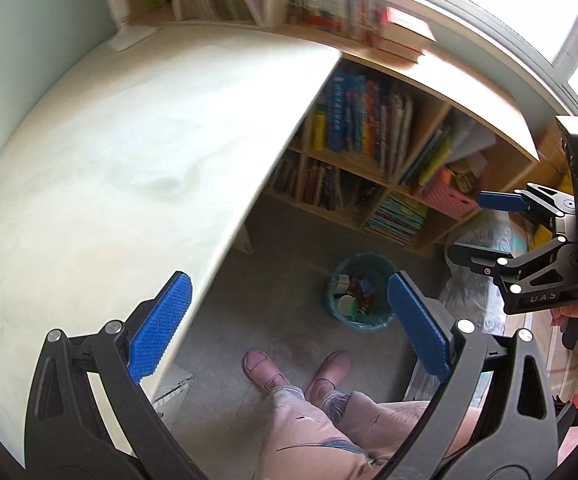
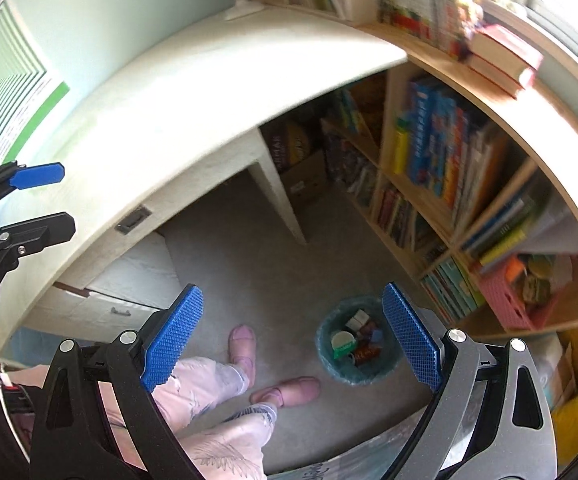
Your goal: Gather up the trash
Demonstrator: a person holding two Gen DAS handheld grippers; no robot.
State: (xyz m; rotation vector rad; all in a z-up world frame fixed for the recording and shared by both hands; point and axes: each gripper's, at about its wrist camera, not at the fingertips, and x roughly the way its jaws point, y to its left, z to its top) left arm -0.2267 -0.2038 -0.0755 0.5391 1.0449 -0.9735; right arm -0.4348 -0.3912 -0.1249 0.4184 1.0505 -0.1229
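A pale desk (image 1: 109, 152) and a packed bookshelf (image 2: 449, 184) frame a grey floor with a teal waste bin (image 2: 355, 344) on it.

Both the left gripper (image 1: 289, 328) and the right gripper (image 2: 301, 336) hang above the floor with fingers spread wide and nothing between them. The bin, already holding trash (image 2: 353, 340) such as small boxes and a round lid, stands near the person's slippered feet (image 2: 243, 346). The desk top shows bare, so the collecting step looks finished or between items; the next move calls for finding any remaining litter.
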